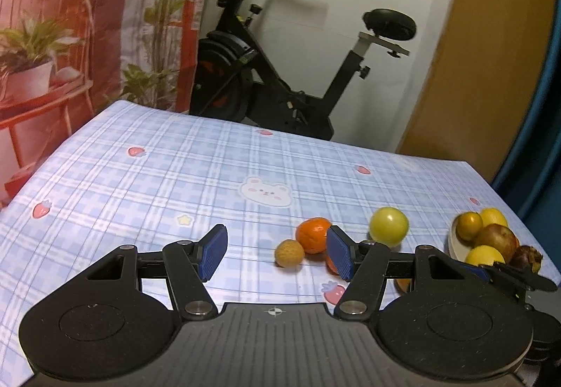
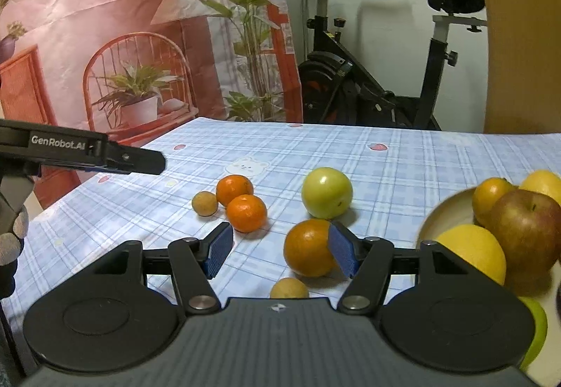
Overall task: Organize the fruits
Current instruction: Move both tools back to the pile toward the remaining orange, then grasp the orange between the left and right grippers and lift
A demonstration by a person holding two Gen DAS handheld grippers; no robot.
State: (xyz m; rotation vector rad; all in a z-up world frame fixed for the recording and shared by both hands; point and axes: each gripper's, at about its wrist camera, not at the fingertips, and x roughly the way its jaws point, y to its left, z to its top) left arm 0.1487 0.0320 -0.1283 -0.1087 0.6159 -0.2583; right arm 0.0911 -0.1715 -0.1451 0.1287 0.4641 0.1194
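Blue-padded right claw (image 2: 280,252): half open, holding nothing; right pad against a large orange (image 2: 308,248). Left claw (image 1: 277,252): half open, empty. Beyond: tangerines (image 2: 245,212), green apple (image 2: 326,192), bowl (image 2: 443,211) at the desk's (image 2: 403,155) right edge. Far desk bare.

Loose oranges (image 2: 246,212), green apple (image 2: 326,192) on cloth, bowl (image 2: 442,211) heaped with fruit

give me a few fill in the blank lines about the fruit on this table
1. The red apple lies in the ____.
2. Loose on the tablecloth sits one large ____ fruit.
3. Nothing is held between the right gripper ____.
4. Behind the table stands an exercise ____.

Missing words: bowl; green; fingers; bike
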